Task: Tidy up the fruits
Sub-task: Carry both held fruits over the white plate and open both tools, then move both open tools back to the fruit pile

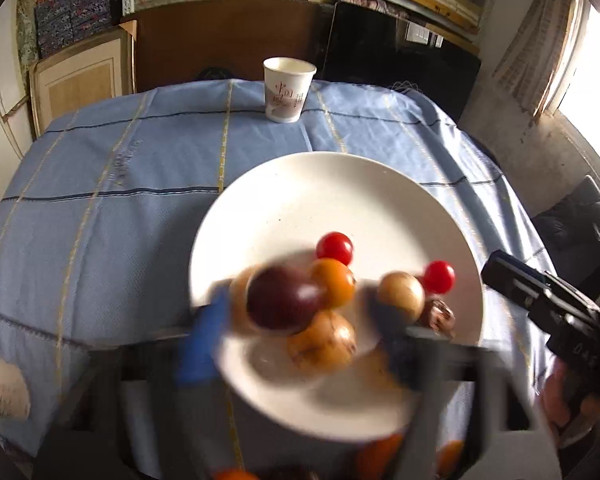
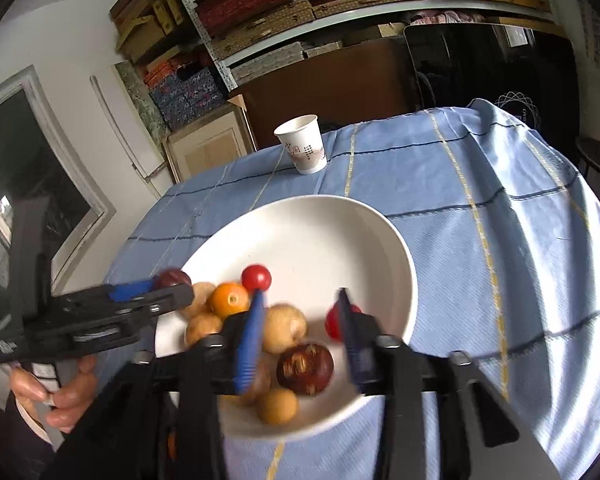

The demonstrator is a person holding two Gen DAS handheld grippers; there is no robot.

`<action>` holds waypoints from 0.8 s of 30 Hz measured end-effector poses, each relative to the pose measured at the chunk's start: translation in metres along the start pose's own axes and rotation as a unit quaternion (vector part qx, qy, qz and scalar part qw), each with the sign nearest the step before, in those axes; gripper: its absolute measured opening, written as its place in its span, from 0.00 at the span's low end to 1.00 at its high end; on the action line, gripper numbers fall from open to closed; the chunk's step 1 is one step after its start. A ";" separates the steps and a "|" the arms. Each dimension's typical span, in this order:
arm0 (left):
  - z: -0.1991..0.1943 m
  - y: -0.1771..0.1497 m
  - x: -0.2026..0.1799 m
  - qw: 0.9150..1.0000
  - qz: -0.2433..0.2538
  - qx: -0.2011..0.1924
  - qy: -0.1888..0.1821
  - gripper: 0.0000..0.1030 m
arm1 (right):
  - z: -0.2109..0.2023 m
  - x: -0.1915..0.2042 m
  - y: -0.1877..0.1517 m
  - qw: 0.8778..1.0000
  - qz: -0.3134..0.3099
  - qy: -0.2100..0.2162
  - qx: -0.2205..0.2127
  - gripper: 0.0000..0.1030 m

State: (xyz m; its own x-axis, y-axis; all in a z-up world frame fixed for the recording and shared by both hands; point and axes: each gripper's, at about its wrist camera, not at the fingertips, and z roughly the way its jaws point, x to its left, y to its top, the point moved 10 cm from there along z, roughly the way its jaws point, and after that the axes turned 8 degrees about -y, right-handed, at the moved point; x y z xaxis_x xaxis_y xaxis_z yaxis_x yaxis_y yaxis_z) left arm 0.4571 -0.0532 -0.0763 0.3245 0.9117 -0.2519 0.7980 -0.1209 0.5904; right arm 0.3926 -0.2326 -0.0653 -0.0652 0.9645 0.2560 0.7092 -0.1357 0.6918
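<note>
Left tool (image 1: 296, 312) spread wide around a dark purple fruit (image 1: 284, 298), contact unclear through blur; right tool (image 2: 300, 340) wide, gripping nothing, over the white plate (image 2: 340, 224) of fruits on the blue-clothed table (image 2: 480, 240); paper cup (image 2: 304, 144) behind.

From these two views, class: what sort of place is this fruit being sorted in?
Probably a home storeroom or cluttered spare room, not a kitchen: metal shelves stacked with fabric-covered boxes, framed pictures leaning against the wall, and a table under a blue checked tablecloth holding a white plate and paper cup.
</note>
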 end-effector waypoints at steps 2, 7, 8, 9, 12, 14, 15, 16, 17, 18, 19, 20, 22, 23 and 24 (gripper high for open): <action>-0.025 -0.004 -0.007 0.999 0.014 -0.036 0.001 0.89 | -0.014 0.002 -0.009 1.000 -0.009 0.002 -0.007 0.56; -0.087 -0.035 -0.015 0.995 0.032 -0.094 0.010 0.92 | -0.049 0.015 -0.041 0.999 -0.049 0.017 -0.015 0.60; -0.096 -0.045 -0.013 0.994 0.030 -0.103 0.010 0.94 | -0.053 0.017 -0.049 0.998 -0.052 0.020 -0.015 0.61; -0.103 -0.058 -0.009 0.993 0.026 -0.112 0.011 0.95 | -0.056 0.019 -0.059 0.998 -0.055 0.024 -0.013 0.61; -0.110 -0.090 0.004 0.994 0.015 -0.109 0.026 0.95 | -0.055 0.023 -0.089 0.997 -0.064 0.032 0.014 0.61; -0.110 -0.116 0.016 0.994 0.007 -0.101 0.033 0.95 | -0.052 0.025 -0.107 0.997 -0.067 0.033 0.037 0.61; -0.108 -0.132 0.022 0.995 0.001 -0.090 0.033 0.95 | -0.053 0.027 -0.113 0.996 -0.069 0.036 0.042 0.61; -0.105 -0.141 0.026 0.996 -0.003 -0.078 0.037 0.95 | -0.055 0.028 -0.116 0.996 -0.070 0.037 0.043 0.61; -0.104 -0.149 0.029 0.996 -0.003 -0.072 0.043 0.95 | -0.056 0.028 -0.120 0.996 -0.069 0.038 0.045 0.58; -0.106 -0.157 0.031 0.996 -0.005 -0.076 0.048 0.95 | -0.056 0.028 -0.124 0.996 -0.065 0.042 0.051 0.55; -0.108 -0.164 0.032 0.996 -0.005 -0.075 0.049 0.95 | -0.056 0.028 -0.127 0.995 -0.060 0.047 0.057 0.54; -0.108 -0.169 0.032 0.996 -0.003 -0.073 0.047 0.95 | -0.055 0.028 -0.129 0.995 -0.053 0.051 0.062 0.54; -0.109 -0.177 0.030 0.997 -0.001 -0.071 0.041 0.95 | -0.052 0.026 -0.133 0.995 -0.045 0.051 0.073 0.51; -0.109 -0.178 0.028 0.997 0.004 -0.071 0.041 0.95 | -0.049 0.025 -0.136 0.995 -0.043 0.049 0.080 0.51; -0.110 -0.180 0.027 0.996 0.009 -0.072 0.044 0.95 | -0.047 0.025 -0.139 0.994 -0.042 0.047 0.086 0.49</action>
State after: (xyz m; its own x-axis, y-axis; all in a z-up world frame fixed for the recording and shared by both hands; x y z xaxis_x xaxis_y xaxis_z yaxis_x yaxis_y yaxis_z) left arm 0.2666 0.0365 -0.1047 0.2874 0.9414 -0.1767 0.7099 -0.0855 0.6991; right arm 0.2592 -0.2003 -0.1233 -0.1889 0.9440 0.2707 0.8080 -0.0073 0.5891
